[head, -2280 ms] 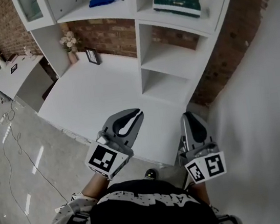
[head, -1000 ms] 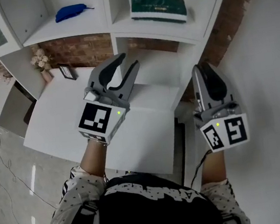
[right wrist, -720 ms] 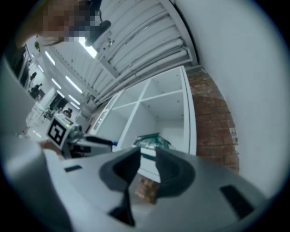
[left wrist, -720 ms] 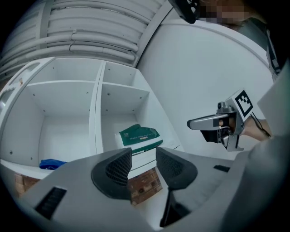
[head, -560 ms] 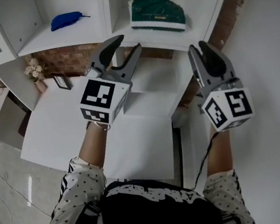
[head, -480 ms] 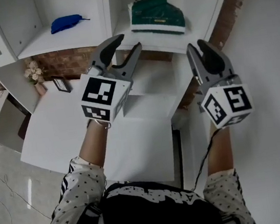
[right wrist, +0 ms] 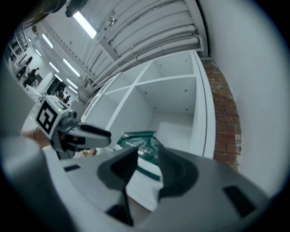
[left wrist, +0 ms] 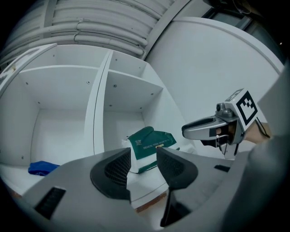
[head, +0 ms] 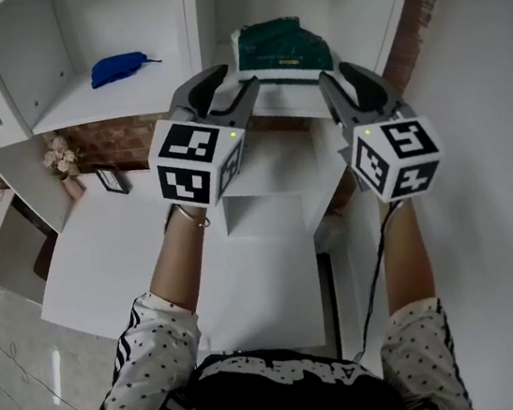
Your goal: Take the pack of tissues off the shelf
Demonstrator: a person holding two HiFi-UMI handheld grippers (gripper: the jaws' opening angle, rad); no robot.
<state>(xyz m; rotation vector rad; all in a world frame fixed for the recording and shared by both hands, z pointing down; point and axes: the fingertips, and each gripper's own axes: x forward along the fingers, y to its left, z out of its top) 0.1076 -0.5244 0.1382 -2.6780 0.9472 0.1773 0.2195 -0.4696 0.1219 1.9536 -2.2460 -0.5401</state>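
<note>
Left tool (head: 233,77), right tool (head: 337,75) raised, opening, empty

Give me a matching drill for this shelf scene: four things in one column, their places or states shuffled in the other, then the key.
1. green plastic pack of tissues
2. blue fabric item
3. small black-framed picture
4. left gripper

A. stands on the white desk
B. open, holding nothing
C. right compartment of the white shelf unit
D. left compartment of that unit

Pairs: 1-C, 2-D, 3-A, 4-B.
The left gripper's jaws have just been opening, with nothing between them.
</note>
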